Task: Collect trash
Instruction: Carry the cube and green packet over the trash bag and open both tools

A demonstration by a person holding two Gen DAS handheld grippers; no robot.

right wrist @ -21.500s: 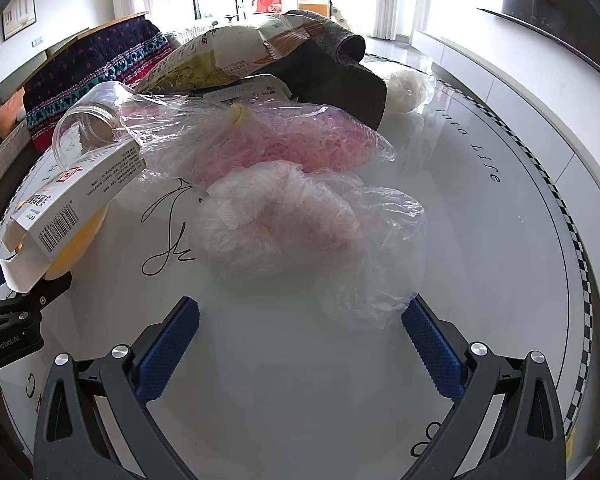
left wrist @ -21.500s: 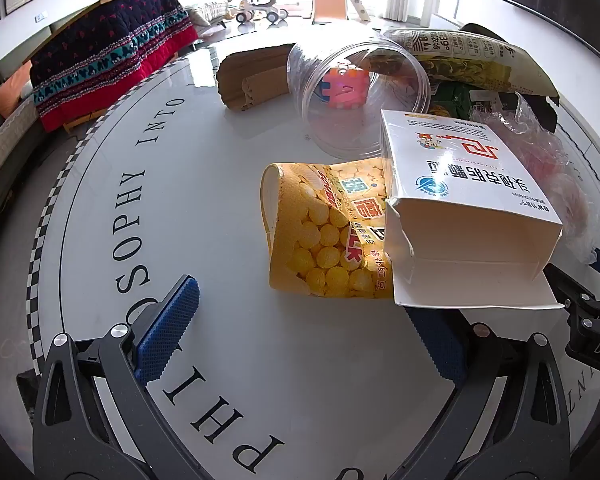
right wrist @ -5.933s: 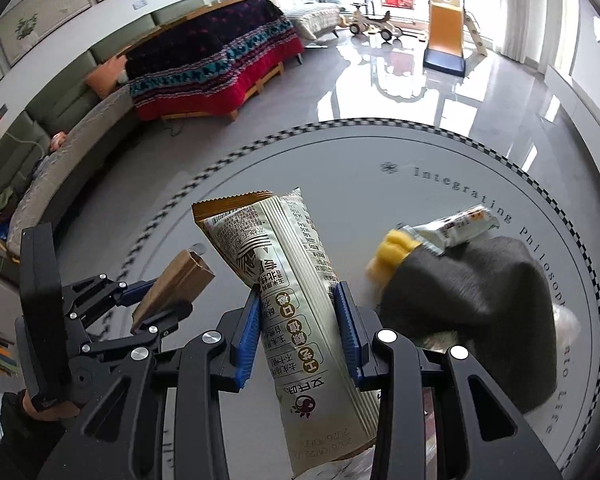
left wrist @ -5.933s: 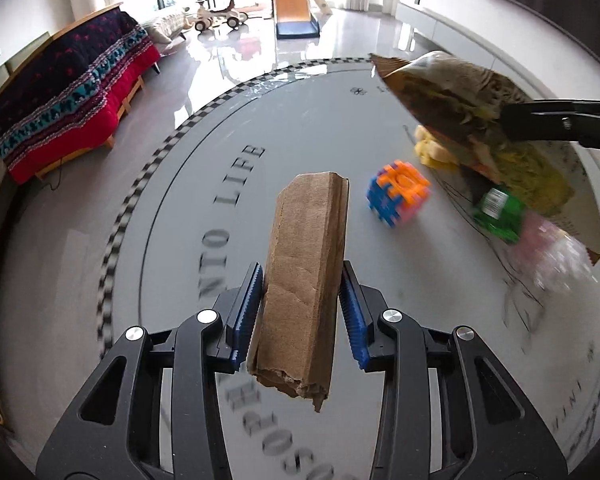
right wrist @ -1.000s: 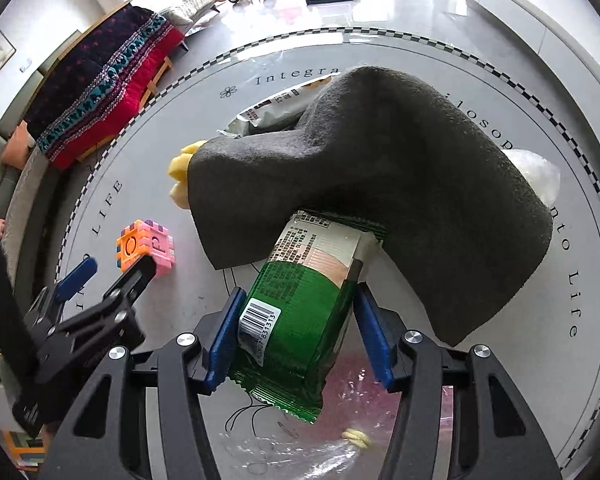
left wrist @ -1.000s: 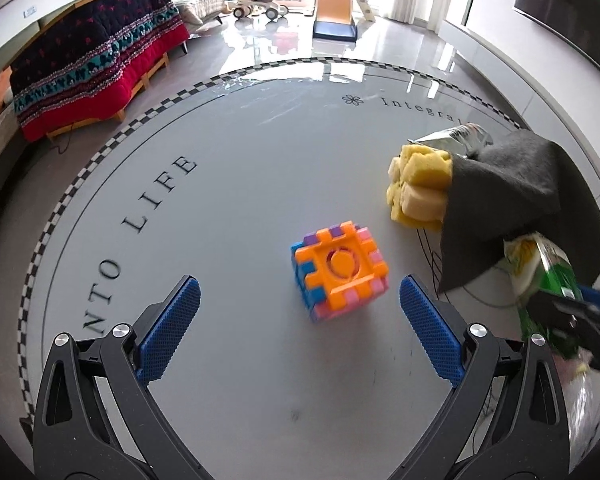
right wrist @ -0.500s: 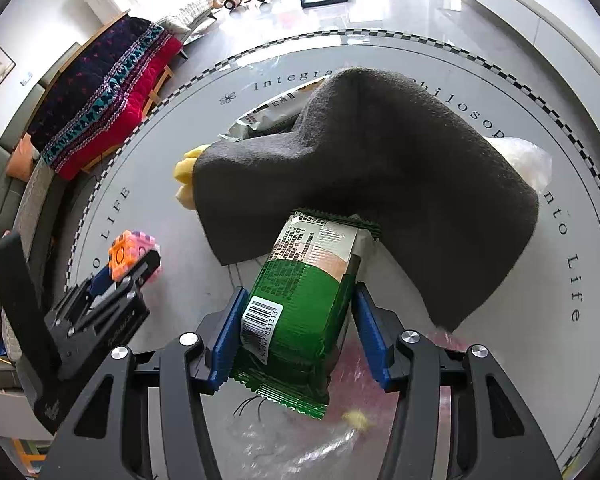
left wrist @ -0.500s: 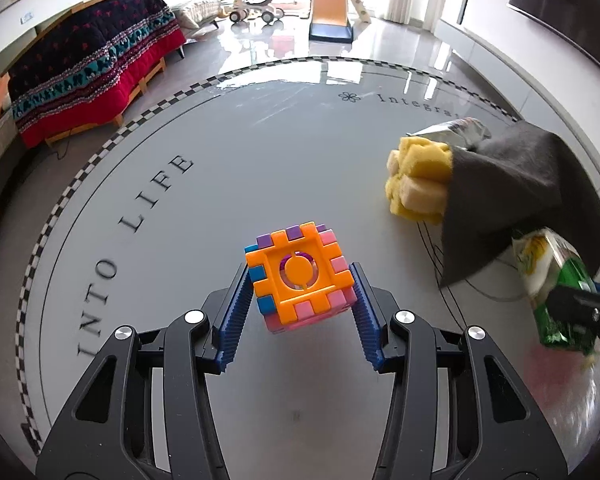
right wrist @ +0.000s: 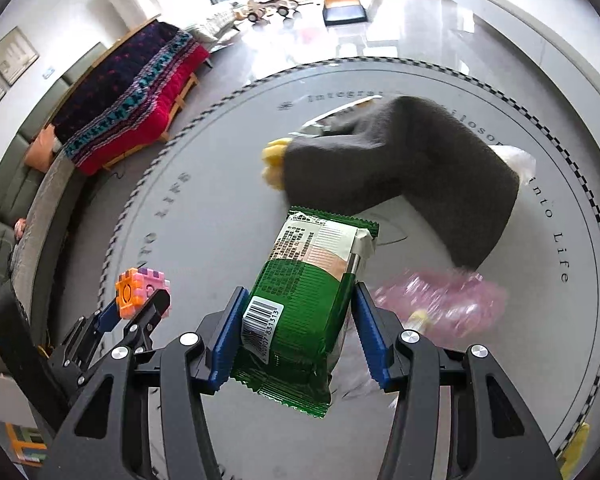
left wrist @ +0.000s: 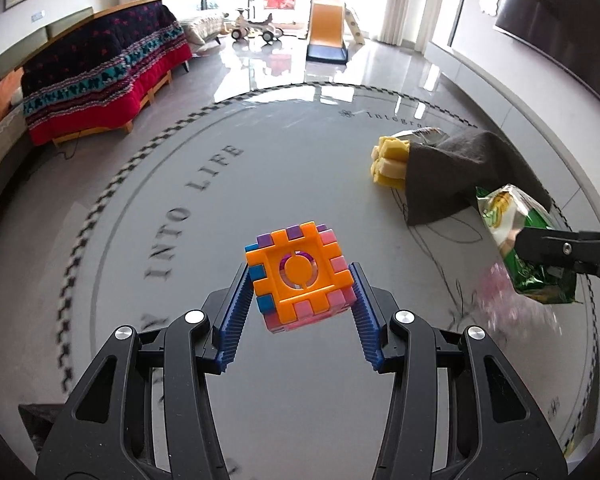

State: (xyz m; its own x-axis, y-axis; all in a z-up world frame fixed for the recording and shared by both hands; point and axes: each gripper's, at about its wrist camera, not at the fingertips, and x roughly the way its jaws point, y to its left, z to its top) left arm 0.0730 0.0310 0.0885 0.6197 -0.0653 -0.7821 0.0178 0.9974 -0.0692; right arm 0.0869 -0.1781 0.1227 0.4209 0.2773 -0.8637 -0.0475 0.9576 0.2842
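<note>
Left wrist view shows your left gripper (left wrist: 298, 300) now clamped on the orange, pink and purple interlocking plastic cube (left wrist: 298, 282); a second ago its jaws stood wide with the cube resting on the round white table (left wrist: 260, 152). Both loads look lifted clear, so I judge you ready to carry them off. Your right gripper (right wrist: 296, 340) stays closed on the green foil snack packet (right wrist: 300, 304), above the table and near the dark grey cloth (right wrist: 419, 160). Its long axis runs along the fingers, sealed end pointing forward toward the cloth, barcode end nearest you.
</note>
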